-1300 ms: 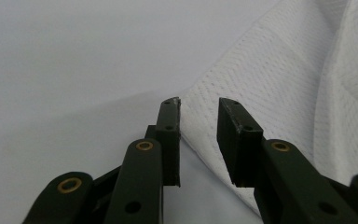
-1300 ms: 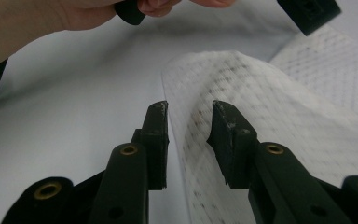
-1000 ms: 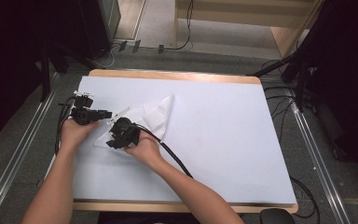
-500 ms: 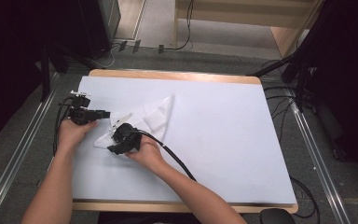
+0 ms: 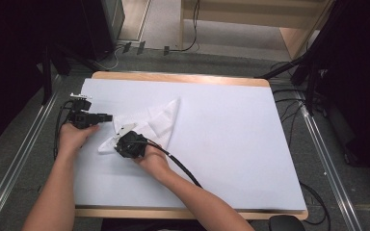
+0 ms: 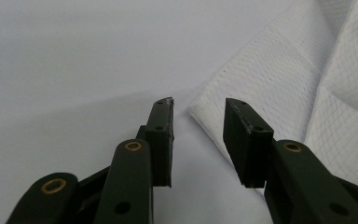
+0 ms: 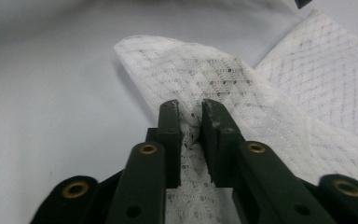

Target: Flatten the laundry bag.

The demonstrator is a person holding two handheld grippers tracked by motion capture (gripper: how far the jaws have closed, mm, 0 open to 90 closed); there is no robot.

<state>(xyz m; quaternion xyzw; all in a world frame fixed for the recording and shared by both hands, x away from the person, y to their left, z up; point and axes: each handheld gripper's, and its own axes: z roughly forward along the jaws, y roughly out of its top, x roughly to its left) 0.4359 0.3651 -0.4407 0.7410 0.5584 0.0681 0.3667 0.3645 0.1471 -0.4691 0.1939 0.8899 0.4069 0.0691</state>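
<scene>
Near the left edge of the bench (image 5: 231,144), the left gripper (image 5: 107,117) lies low over the white surface with its jaws parted to a moderate gap and nothing between them; in the left gripper view a corner of the white cloth (image 6: 279,88) sits just ahead of the jaws, between their tips but not yet inside them. The cloth (image 5: 156,120) itself lies crumpled and partly folded on the left half of the bench, running from its left-front area toward the middle. To the right of that corner, the right gripper (image 5: 123,135) has its jaws nearly closed on a raised pleat of the cloth (image 7: 200,74), which is pinched up off the surface. The fabric looks thin, light and limp, with a quilted weave; it will likely drape and slide rather than hold shape, so corners and folded edges seem the surest places to grip.
</scene>
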